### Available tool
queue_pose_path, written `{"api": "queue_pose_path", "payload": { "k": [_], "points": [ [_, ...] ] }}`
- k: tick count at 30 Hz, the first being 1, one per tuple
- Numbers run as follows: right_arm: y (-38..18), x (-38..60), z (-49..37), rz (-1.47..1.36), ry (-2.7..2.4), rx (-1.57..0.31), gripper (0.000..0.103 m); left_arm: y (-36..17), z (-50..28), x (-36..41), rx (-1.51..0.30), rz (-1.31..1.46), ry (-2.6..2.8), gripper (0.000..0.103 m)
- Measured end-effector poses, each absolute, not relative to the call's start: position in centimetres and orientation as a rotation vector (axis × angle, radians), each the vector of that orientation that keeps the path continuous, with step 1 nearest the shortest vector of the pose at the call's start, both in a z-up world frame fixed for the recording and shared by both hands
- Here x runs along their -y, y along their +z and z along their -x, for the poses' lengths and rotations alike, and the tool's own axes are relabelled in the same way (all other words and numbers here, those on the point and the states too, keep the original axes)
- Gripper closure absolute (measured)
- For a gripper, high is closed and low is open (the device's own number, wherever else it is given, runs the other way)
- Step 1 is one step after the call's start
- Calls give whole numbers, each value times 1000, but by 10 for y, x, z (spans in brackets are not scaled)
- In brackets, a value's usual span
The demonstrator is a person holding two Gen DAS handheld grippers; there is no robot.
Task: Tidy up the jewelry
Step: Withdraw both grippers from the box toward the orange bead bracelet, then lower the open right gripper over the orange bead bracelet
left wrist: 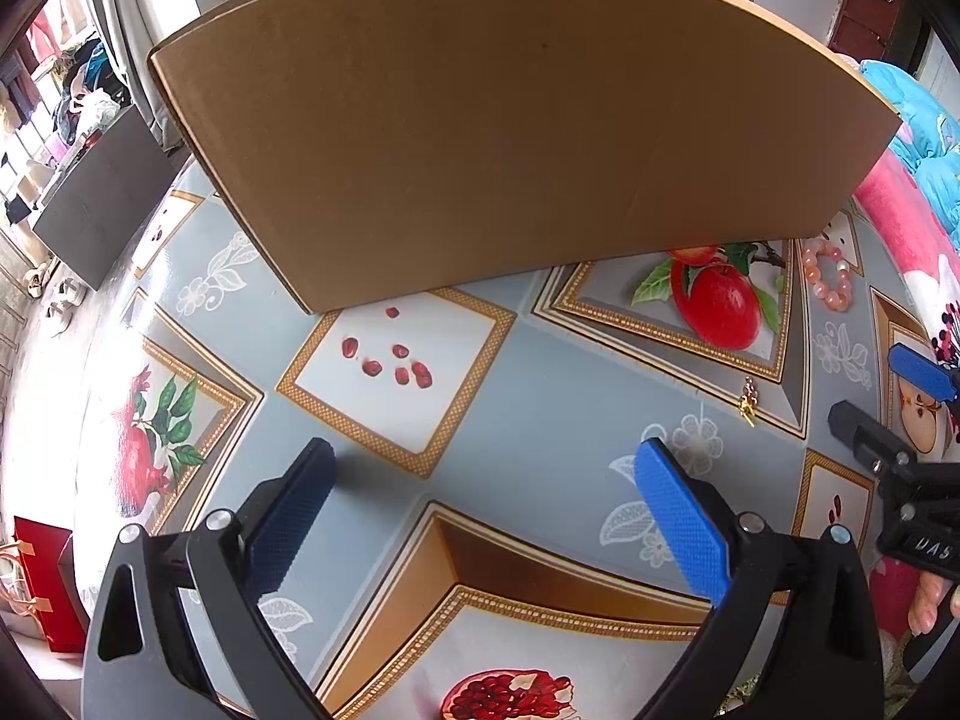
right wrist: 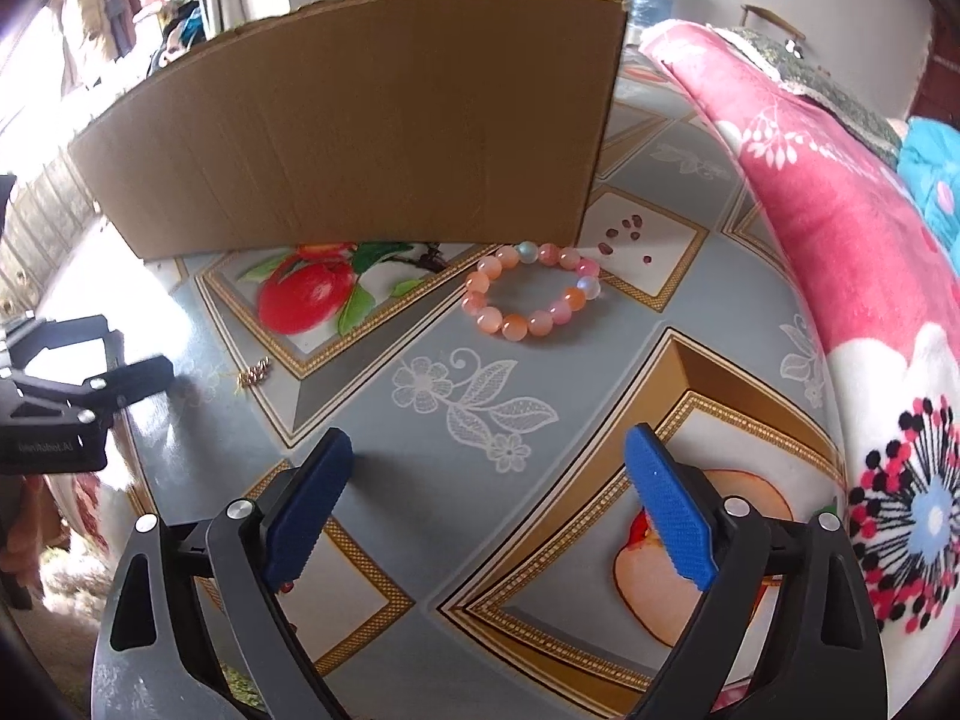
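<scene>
Both the left gripper (left wrist: 486, 468) and right gripper (right wrist: 489, 462) gape empty over the fruit-patterned tablecloth (right wrist: 420, 438) beside a pink blanket (right wrist: 828, 228)

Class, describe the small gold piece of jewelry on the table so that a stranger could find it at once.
Start at the big cardboard box standing on the patterned table. In front of it lies a pink bead bracelet; the small gold piece lies apart from it, on the gold border of the printed red-fruit panel. It is tiny, metallic and chain-like, unlike the bracelet's big round beads.
</scene>
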State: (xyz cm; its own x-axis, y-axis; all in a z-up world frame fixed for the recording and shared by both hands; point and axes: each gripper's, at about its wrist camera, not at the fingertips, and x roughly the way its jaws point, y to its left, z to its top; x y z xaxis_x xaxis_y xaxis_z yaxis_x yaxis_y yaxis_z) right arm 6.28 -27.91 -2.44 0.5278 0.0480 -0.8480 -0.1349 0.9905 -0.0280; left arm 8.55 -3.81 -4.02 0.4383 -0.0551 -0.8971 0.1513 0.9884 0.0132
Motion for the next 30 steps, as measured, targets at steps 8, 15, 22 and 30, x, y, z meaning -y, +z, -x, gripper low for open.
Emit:
{"api": "queue_pose_path", "payload": {
  "k": [8, 15, 22, 30],
  "points": [
    [-26, 276, -59, 98, 127, -1003, 8, -42, -85, 38, -1117, -94, -125, 5],
    [-25, 273, -58, 91, 128, -1006, 8, -43, -86, 38, -1119, -90, -118, 5],
    [-27, 276, -60, 94, 127, -995, 8, -43, -85, 38, -1120, -91, -118, 5],
    [-27, 276, -61, 91, 117, -994, 8, -42, -85, 38, -1114, -92, -118, 5]
  ]
}}
